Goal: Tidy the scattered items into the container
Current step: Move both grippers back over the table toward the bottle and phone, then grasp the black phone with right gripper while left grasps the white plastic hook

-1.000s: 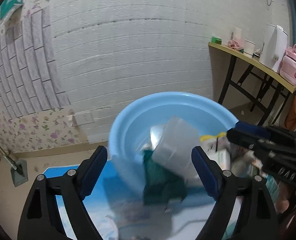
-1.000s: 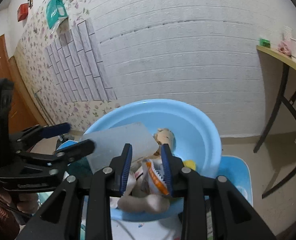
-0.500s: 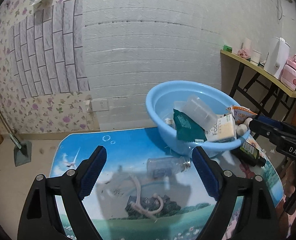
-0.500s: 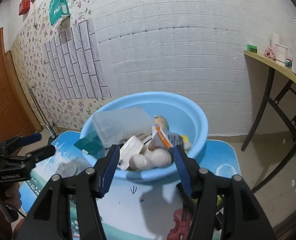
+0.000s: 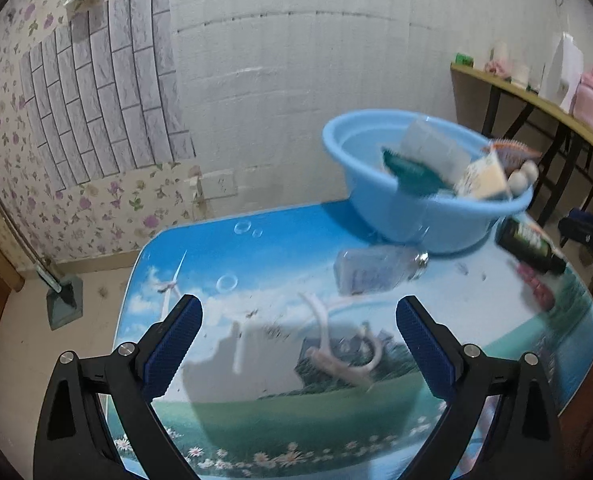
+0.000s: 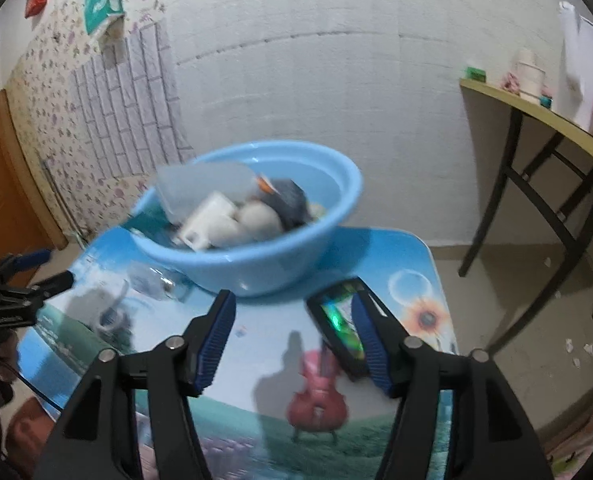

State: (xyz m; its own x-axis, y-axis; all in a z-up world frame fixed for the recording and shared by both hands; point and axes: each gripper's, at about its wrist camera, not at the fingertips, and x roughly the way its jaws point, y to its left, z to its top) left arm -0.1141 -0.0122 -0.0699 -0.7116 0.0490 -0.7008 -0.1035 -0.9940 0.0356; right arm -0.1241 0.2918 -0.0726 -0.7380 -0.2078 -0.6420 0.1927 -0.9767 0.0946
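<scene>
Tabletop: printed landscape top; 3 items lie loose on it.
Basin: blue, at the far right corner in the left wrist view, already holding several items including a clear box.
Dark bottle: lies on its side near the right edge, in front of the basin.
Clear bottle: on its side, just in front of the basin.
White cord: looped, toward the near edge.
Right gripper: jaws wide apart, empty; the dark bottle sits just inside its right finger.
Left gripper: spread wide, empty; the white cord lies between its fingers, the clear bottle beyond.
Step in hand (judged): reach for the next loose items.
Doing it well: centre the dark bottle between the pads and grip across its body, since it may roll.
</scene>
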